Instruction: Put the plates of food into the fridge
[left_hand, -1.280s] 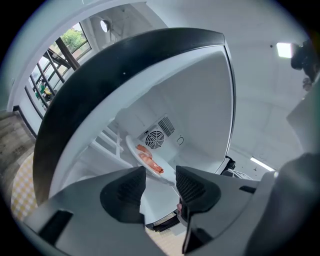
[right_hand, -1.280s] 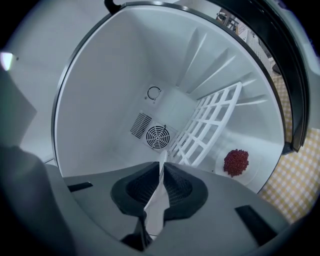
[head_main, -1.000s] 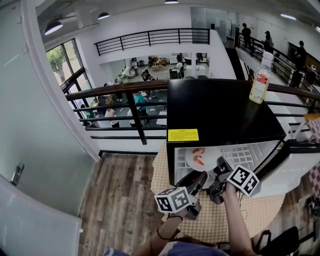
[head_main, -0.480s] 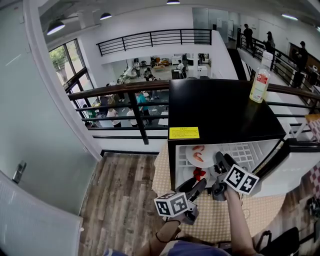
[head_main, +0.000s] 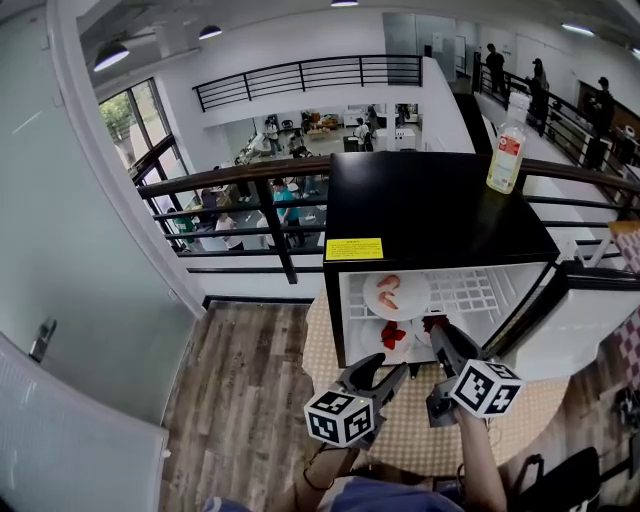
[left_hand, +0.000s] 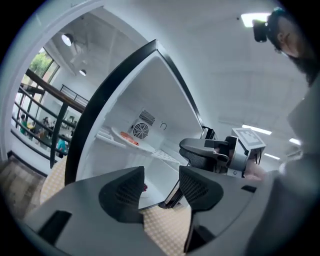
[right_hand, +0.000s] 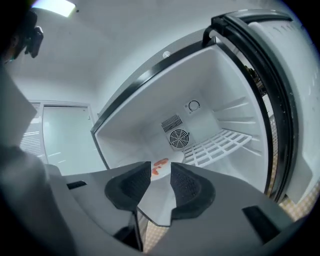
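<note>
Upper plate (head_main: 393, 293) on the shelf (head_main: 470, 296) and lower plate (head_main: 392, 338) beneath sit inside the open fridge (head_main: 430, 215) at mid-frame, so left gripper (head_main: 378, 369) hangs open and empty, and right gripper (head_main: 437, 330), jaws just narrowed slightly yet parted, holds nothing, probably because placing is done.

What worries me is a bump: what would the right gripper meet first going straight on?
Most likely the plate of orange-red food on the fridge shelf, seen between the right gripper's jaws, which have just been closing, empty. Depth is unclear.
</note>
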